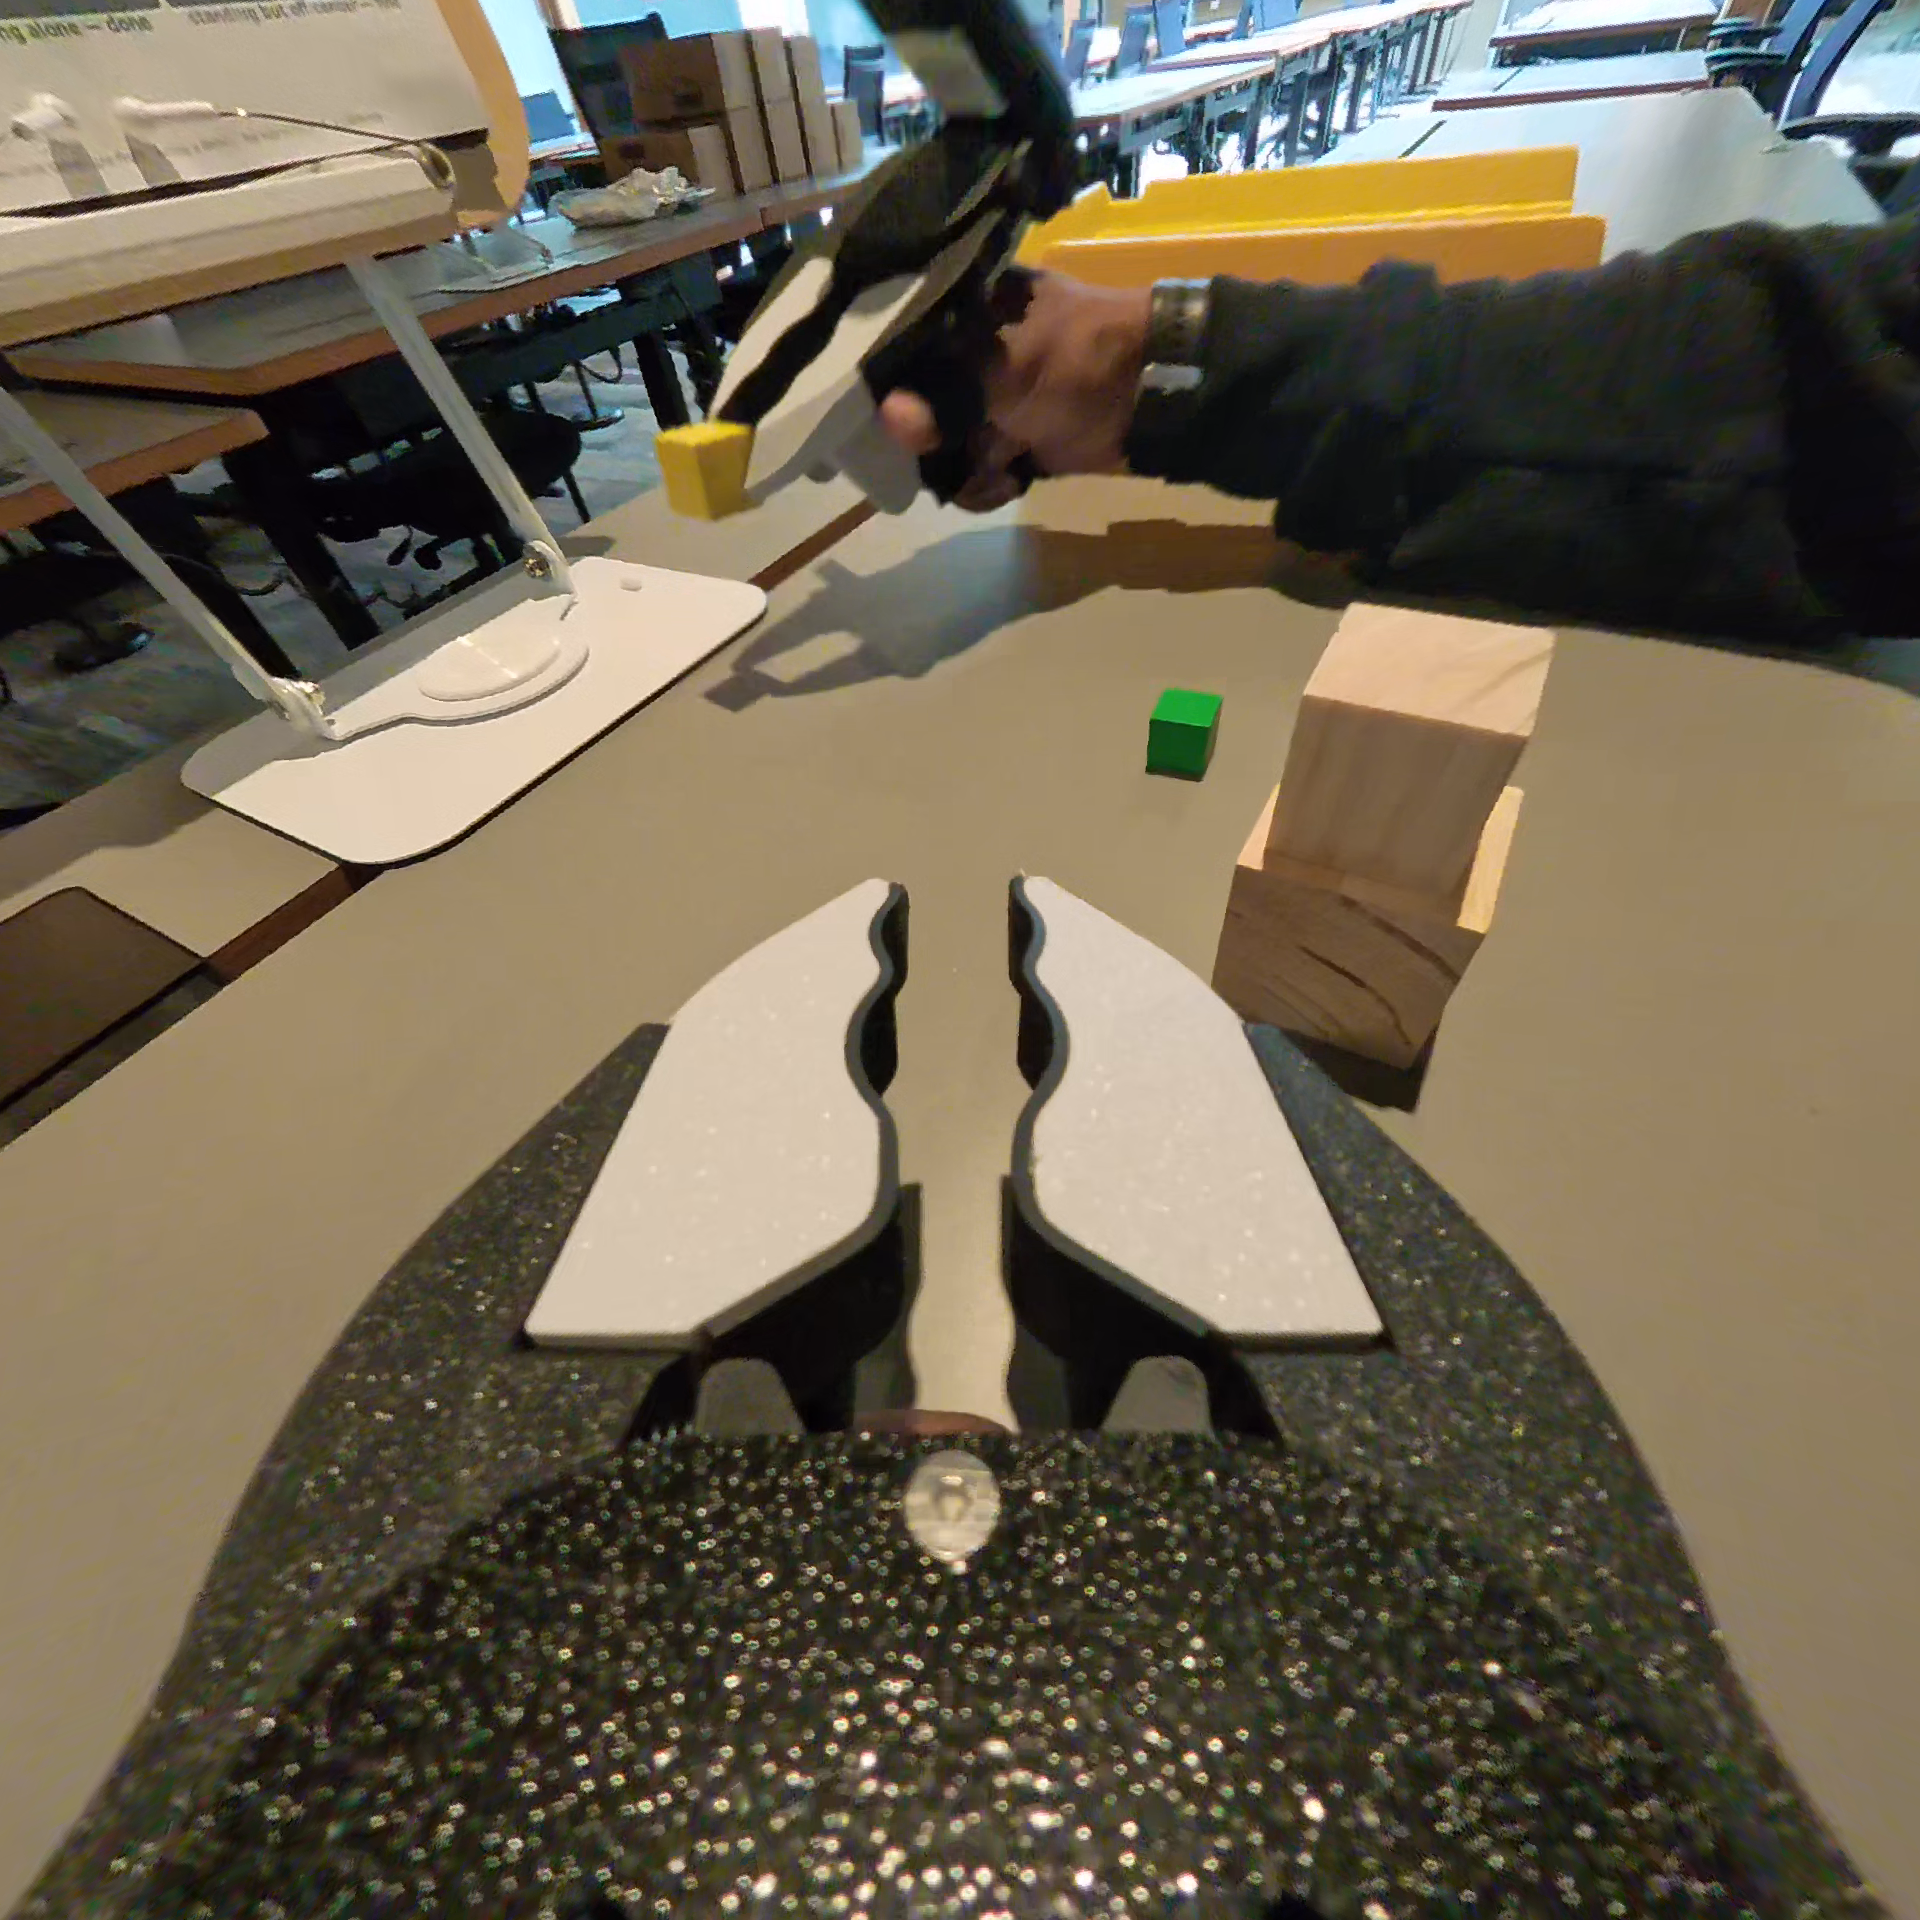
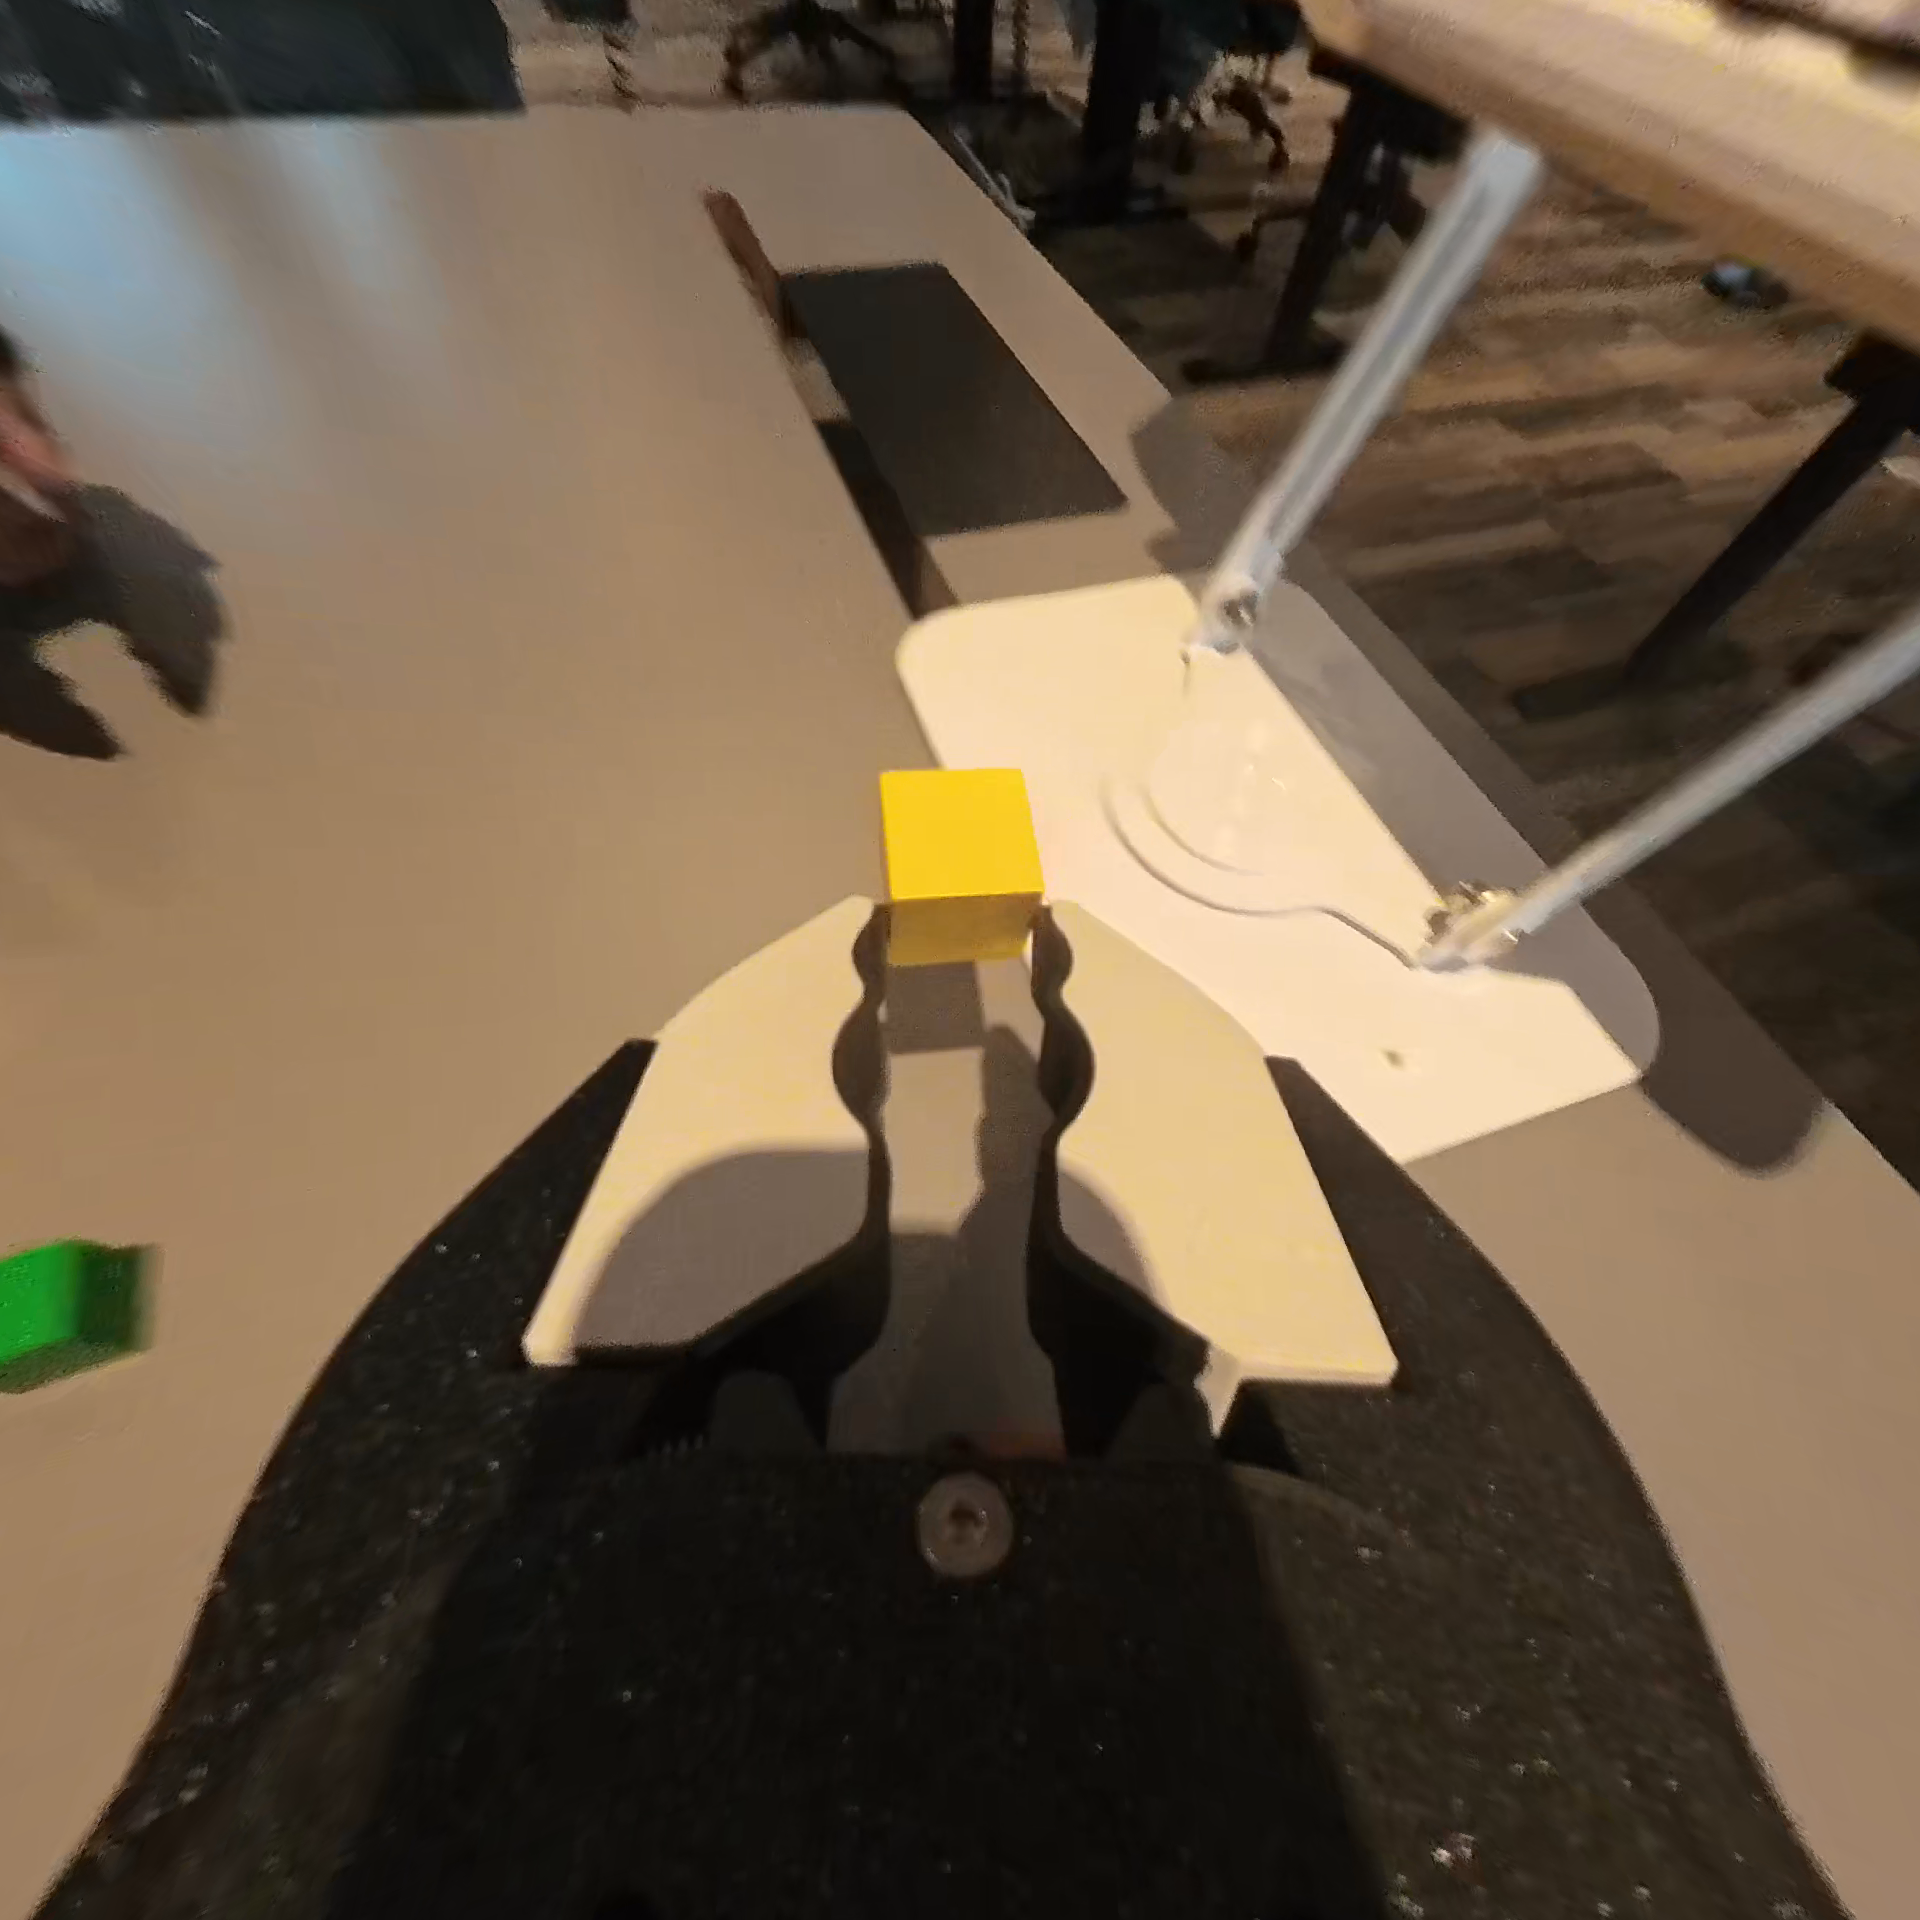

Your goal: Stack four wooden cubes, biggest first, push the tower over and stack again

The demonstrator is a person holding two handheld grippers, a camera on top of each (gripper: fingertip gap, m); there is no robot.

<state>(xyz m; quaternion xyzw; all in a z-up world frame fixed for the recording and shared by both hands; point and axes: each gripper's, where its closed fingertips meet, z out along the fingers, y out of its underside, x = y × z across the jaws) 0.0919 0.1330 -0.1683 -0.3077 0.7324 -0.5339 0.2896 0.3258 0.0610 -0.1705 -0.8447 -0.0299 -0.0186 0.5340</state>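
Currently our right gripper (image 2: 958, 920) pinches the small yellow wooden cube (image 2: 958, 847) aloft; our left gripper (image 1: 958, 899) idles, slightly parted and empty. Next we judge it belongs atop the medium pale wooden cube (image 1: 1418, 748) on the large brown wooden cube (image 1: 1340, 961); the tiny green wooden cube (image 1: 1182, 732) waits.

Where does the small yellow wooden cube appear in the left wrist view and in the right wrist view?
Left wrist view: the small yellow wooden cube is upper left of centre, held at the tips of the right gripper.
Right wrist view: the cube is at the centre, pinched between that gripper's fingertips.
Shared landmark: the white flat stand base, and the small green cube.
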